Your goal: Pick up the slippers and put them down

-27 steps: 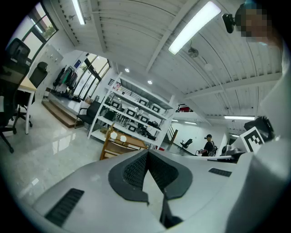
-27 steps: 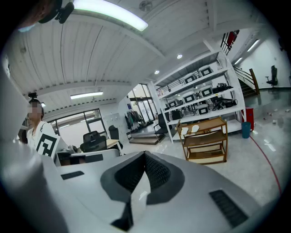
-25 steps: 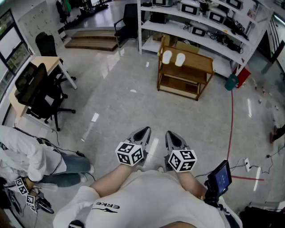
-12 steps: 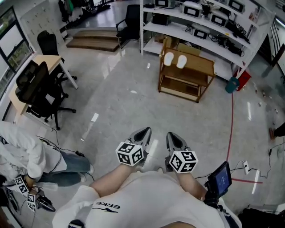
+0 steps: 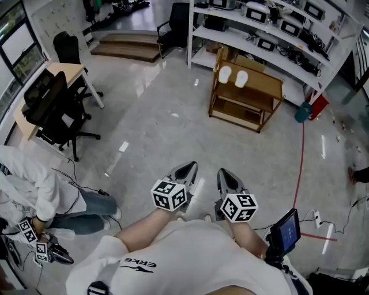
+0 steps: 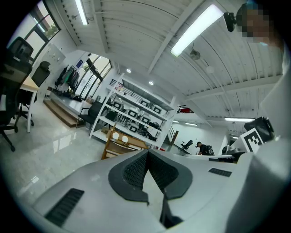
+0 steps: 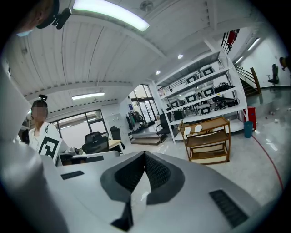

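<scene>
Two slippers lie side by side atop a rack, just before the long shelves; a desk and chairs stand far left.

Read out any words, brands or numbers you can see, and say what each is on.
"ERKE": on the person's white shirt, seen upside down.
Small screen by the right arm: too small to read.
Devices on the shelves: labels too small to read.
Marker cubes: patterns only, no words.

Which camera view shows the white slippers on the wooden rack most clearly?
The head view: it looks down on both slippers lying atop the wooden rack. Both gripper views show them only as tiny white spots far away.
</scene>
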